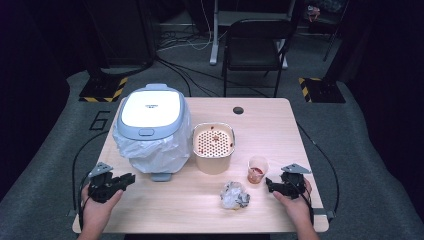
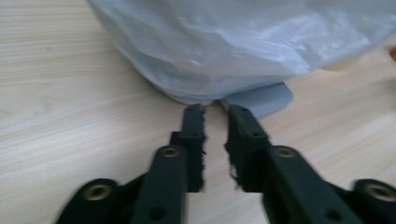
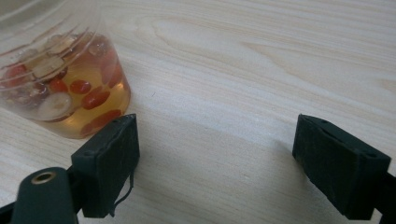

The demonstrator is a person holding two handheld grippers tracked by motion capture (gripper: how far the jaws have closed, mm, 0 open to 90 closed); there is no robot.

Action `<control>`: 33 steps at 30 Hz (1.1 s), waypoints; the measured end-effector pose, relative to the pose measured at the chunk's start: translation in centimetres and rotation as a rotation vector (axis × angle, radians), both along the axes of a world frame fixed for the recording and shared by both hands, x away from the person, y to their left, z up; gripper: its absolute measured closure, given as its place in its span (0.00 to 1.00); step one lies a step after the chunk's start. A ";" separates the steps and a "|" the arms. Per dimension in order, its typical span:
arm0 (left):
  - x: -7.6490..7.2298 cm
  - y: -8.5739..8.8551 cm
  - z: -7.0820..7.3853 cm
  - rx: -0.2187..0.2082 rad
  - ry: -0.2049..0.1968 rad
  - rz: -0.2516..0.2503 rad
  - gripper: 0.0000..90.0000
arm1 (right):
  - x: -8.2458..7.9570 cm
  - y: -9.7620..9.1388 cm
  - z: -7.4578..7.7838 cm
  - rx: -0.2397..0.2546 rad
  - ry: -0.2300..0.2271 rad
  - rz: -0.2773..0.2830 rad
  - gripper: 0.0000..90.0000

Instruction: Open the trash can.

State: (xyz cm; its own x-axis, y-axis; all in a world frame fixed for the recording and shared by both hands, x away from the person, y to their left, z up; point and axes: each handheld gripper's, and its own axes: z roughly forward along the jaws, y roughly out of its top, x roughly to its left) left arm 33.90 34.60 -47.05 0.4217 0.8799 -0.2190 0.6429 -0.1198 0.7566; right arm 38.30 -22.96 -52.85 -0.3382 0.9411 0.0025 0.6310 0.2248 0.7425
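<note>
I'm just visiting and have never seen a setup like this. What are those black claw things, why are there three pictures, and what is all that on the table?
A person holds a hand-operated clamp with two black jaws in each hand: the left gripper and the right gripper. One picture looks down from above; the other two come from cameras riding on each gripper. On the wooden table stand a lidded bin lined with a plastic bag, a beige strainer tub, a clear cup of liquid with red bits, and a crumpled wrapper. Nothing is held: the left jaws are nearly closed near the bin's base, the right jaws stand wide beside the cup.
</note>
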 end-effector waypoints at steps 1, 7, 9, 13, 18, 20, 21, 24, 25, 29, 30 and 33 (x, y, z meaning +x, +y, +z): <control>0.0 -0.5 -0.1 -0.006 -0.013 -0.004 0.89 | 0.0 0.0 0.0 0.000 0.000 0.000 0.16; 0.6 -2.7 -0.2 0.019 -0.020 -0.094 0.98 | 0.0 0.0 0.0 0.000 0.000 -0.001 0.16; 1.2 -3.7 -0.5 0.034 -0.005 -0.125 1.00 | 0.0 0.0 0.0 0.000 -0.001 -0.001 0.16; 2.1 -4.7 -1.1 0.068 -0.012 -0.143 1.00 | 0.0 0.0 0.0 0.000 0.000 0.000 0.16; 2.8 -6.3 -1.5 0.069 -0.023 -0.134 1.00 | 0.0 0.0 0.0 0.000 0.000 -0.001 0.16; 3.1 -6.6 -1.8 0.065 -0.022 -0.129 1.00 | 0.0 0.0 0.0 0.003 0.000 0.000 0.16; 3.4 -7.0 -2.3 0.059 0.003 -0.132 1.00 | 0.0 0.0 0.0 0.002 0.001 0.000 0.16; 3.3 -6.9 -3.0 0.047 -0.034 -0.141 1.00 | 0.0 0.0 0.0 0.000 0.001 0.002 0.16; 3.4 -6.8 -3.0 0.045 -0.027 -0.144 1.00 | -0.1 0.0 0.0 0.001 0.001 0.002 0.16; 3.5 -6.7 -3.1 0.093 -0.041 -0.166 1.00 | -0.1 0.0 0.0 0.001 0.001 0.002 0.16; 3.3 -6.9 -3.2 0.103 -0.056 -0.160 1.00 | -0.1 0.0 0.0 0.001 0.001 0.002 0.17; 3.2 -7.1 -3.3 0.105 -0.067 -0.155 1.00 | -0.1 -0.1 0.0 0.003 -0.001 0.001 0.17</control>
State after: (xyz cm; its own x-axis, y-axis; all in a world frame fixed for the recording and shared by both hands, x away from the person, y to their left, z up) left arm 37.14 27.52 -50.32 0.5641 0.8201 -0.0962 0.5591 -0.2936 0.7753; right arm 38.21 -23.03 -52.82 -0.3387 0.9409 0.0045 0.6298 0.2232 0.7440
